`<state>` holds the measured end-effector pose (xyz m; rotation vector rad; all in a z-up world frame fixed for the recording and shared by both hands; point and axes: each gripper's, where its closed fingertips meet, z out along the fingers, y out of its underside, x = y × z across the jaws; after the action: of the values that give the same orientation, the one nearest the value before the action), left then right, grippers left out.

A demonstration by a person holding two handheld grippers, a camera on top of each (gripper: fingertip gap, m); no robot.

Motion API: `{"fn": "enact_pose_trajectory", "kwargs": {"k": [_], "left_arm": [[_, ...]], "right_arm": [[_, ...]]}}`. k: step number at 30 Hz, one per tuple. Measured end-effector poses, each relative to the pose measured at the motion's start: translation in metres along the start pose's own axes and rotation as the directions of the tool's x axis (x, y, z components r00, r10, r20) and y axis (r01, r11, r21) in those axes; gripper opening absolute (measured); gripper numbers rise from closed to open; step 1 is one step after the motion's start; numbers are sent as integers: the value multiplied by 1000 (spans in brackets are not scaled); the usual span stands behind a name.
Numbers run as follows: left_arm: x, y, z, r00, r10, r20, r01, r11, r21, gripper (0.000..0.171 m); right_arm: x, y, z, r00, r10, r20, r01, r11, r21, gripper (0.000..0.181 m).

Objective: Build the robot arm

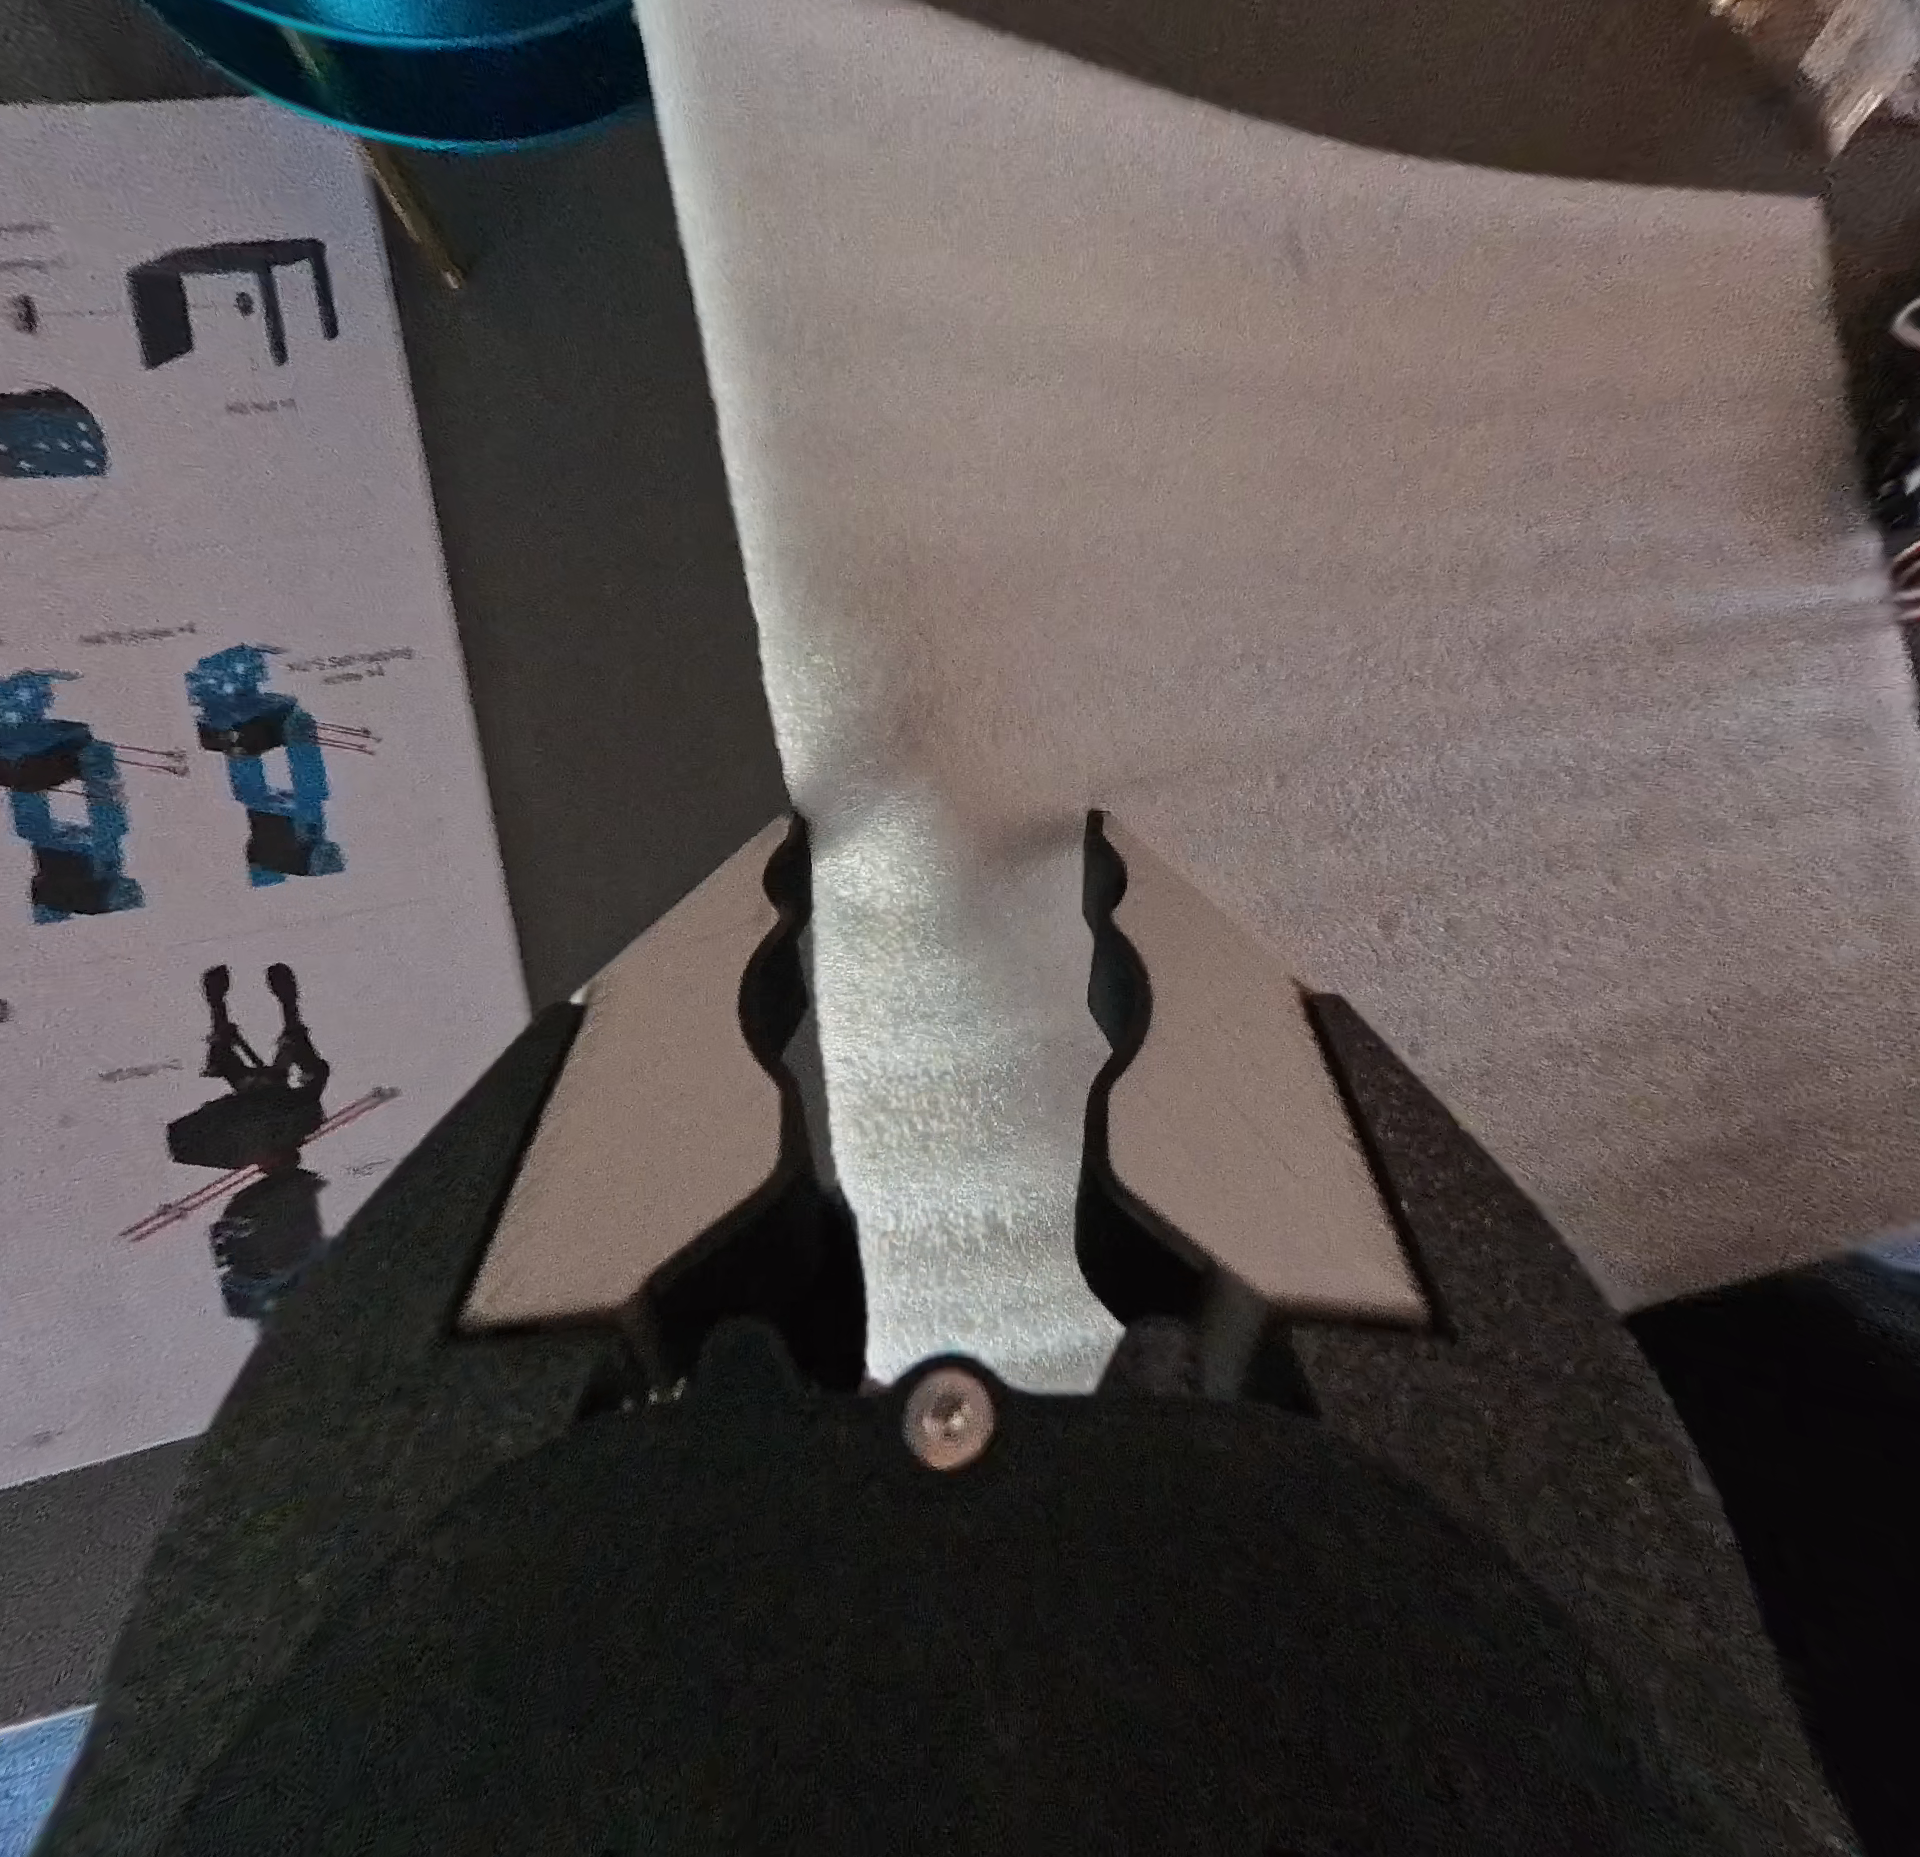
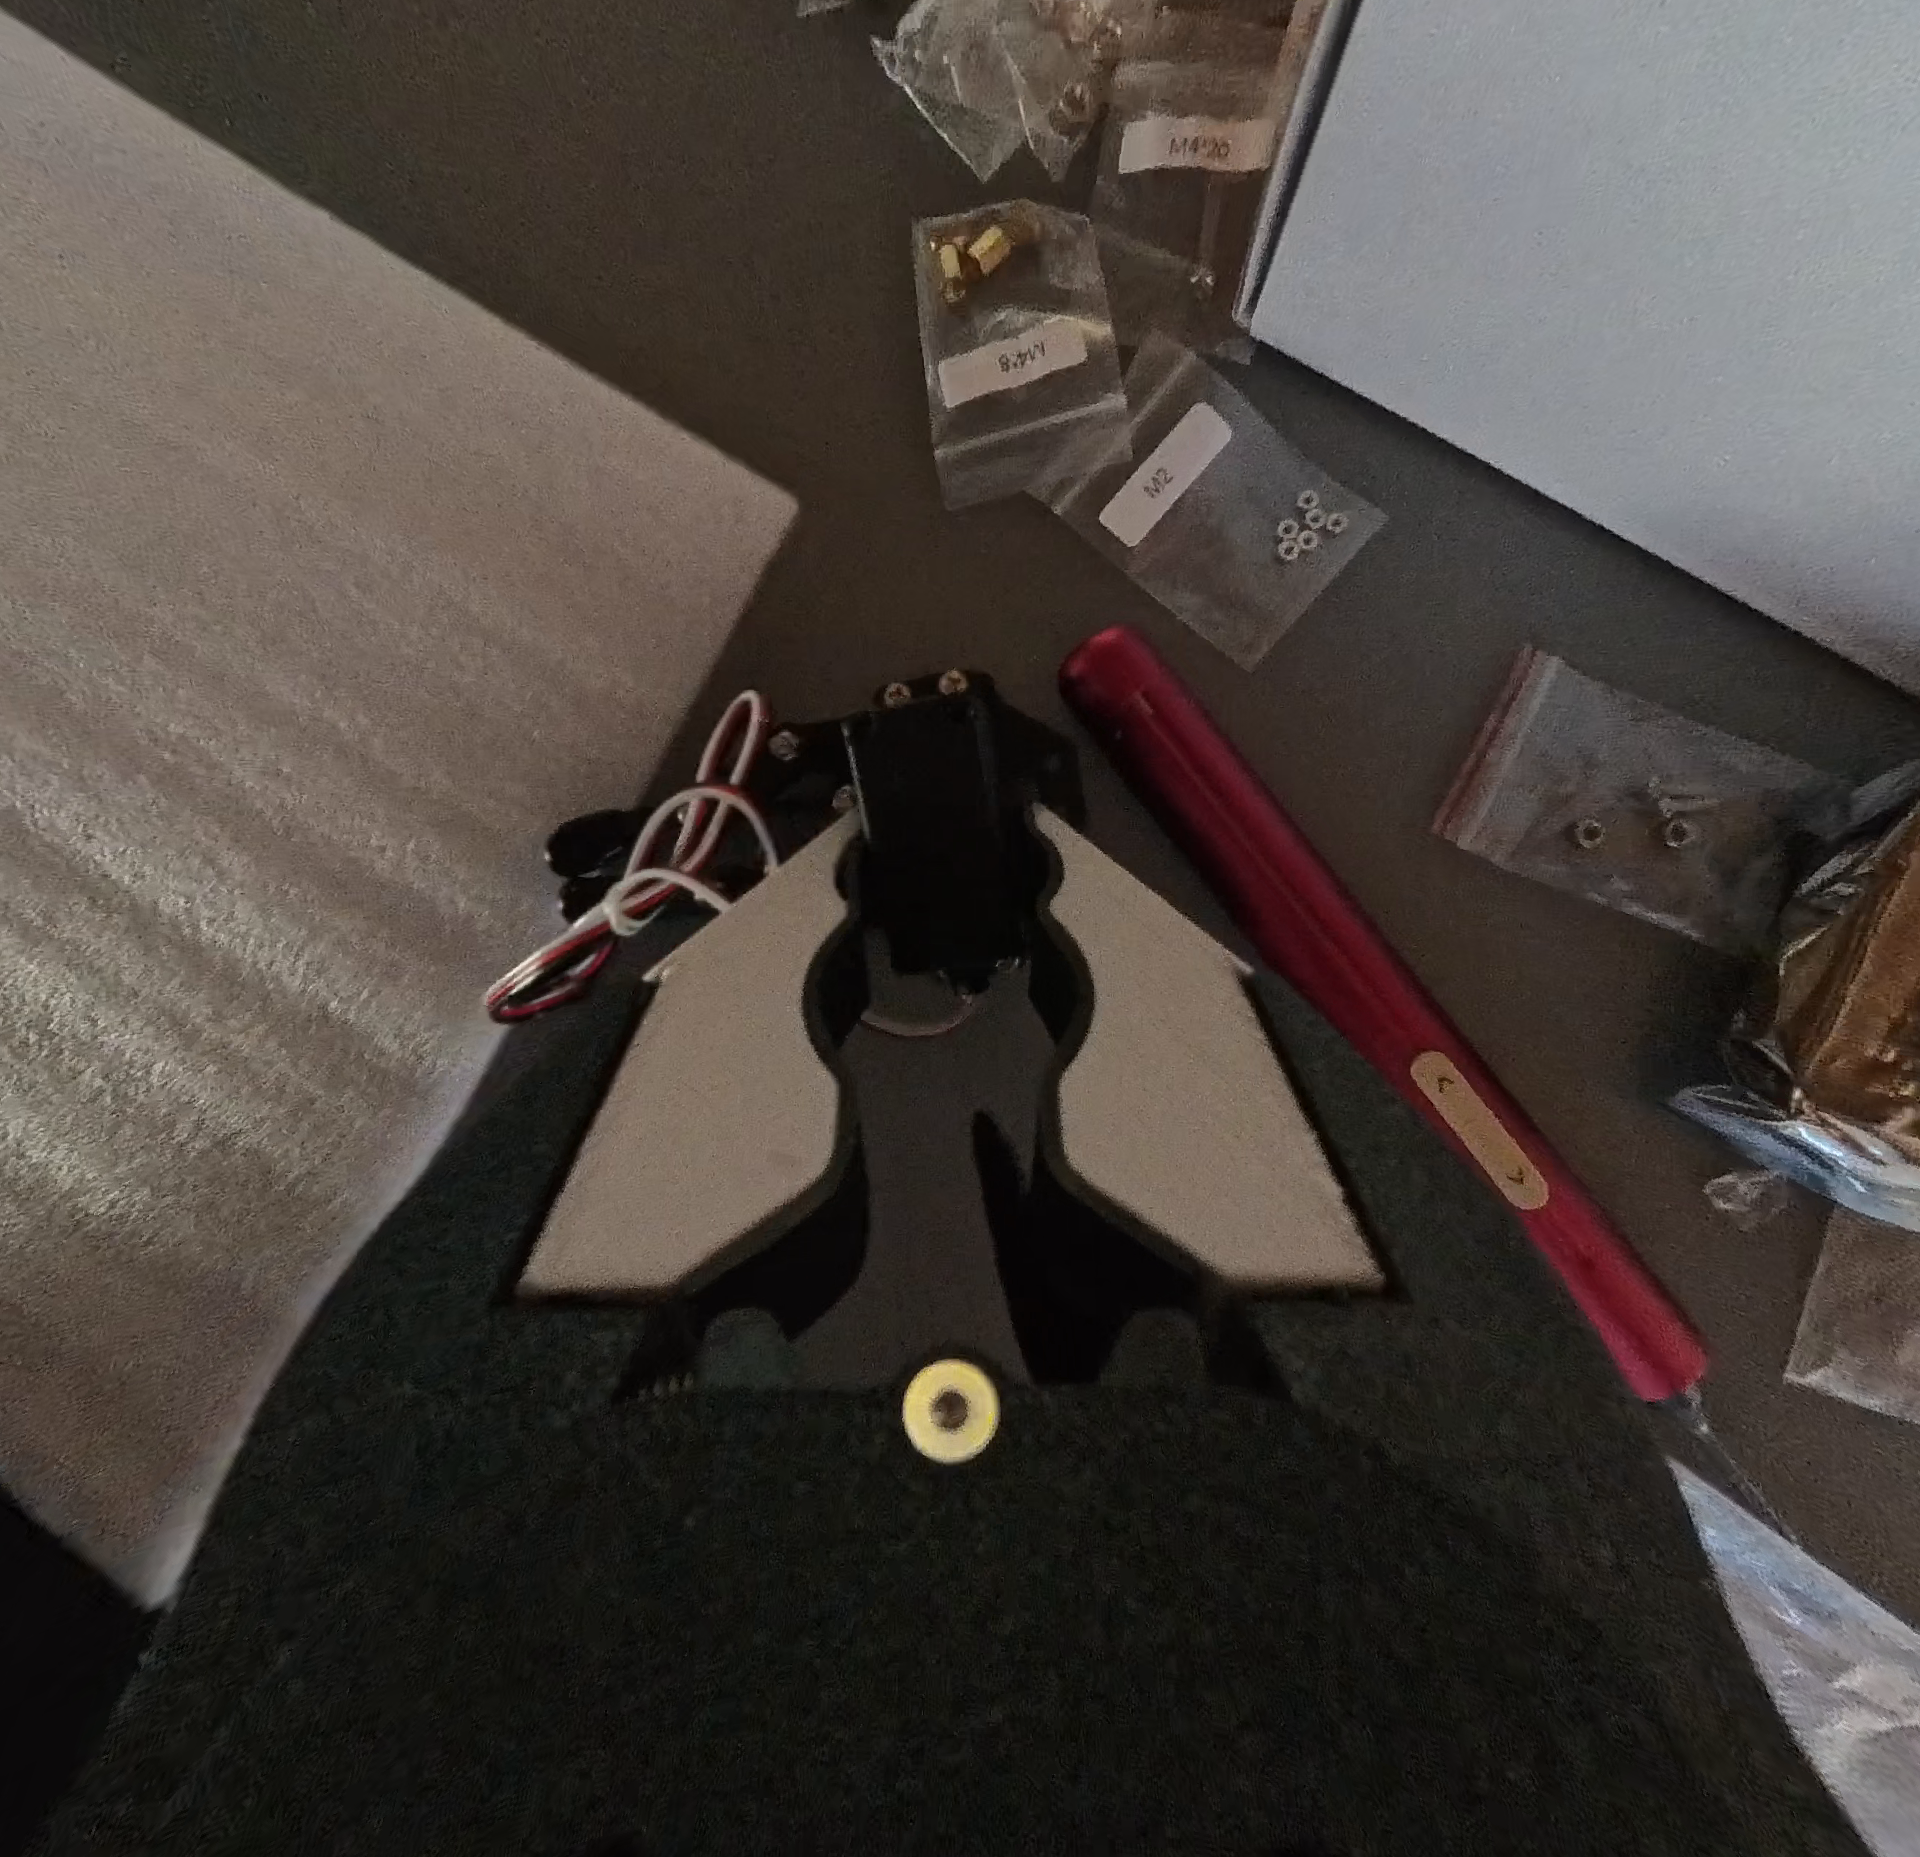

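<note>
White foam sheet [image 1: 1299, 519] pinched in left gripper [image 1: 948, 831] jaws, right gripper [image 2: 940, 820] seemingly clamping black servo [image 2: 925, 831].

Two wide-angle views, each from a camera mounted just behind a pair of tongs, looking forward along them and steeply down at a dark desk [image 1: 582, 519].

The left wrist view sits very close to a white foam sheet [image 1: 1299, 560] that fills the middle and right of the frame. A printed page [image 1: 208, 664] lies at the left edge.

The right wrist view looks from slightly farther off. Small bags [image 2: 1023, 353] lie at the far side, and a red tool [image 2: 1351, 986] runs along the right.

Both views share the foam sheet [image 2: 260, 664], which in the right view lies at the left, and the desk [image 2: 644, 197].
</note>
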<state>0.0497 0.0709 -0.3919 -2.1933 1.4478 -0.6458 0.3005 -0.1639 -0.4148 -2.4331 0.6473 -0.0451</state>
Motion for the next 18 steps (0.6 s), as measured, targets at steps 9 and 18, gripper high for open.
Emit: {"fn": "enact_pose_trajectory", "kwargs": {"k": [9, 18], "left_arm": [[-17, 2, -5, 998, 54, 22, -55, 997, 54, 55], [-6, 36, 13, 970, 213, -120, -222, 973, -67, 43]], "right_arm": [[4, -28, -56, 961, -106, -256, 131, 988, 86, 20], [-141, -9, -8, 981, -151, 122, 152, 988, 3, 21]]}}
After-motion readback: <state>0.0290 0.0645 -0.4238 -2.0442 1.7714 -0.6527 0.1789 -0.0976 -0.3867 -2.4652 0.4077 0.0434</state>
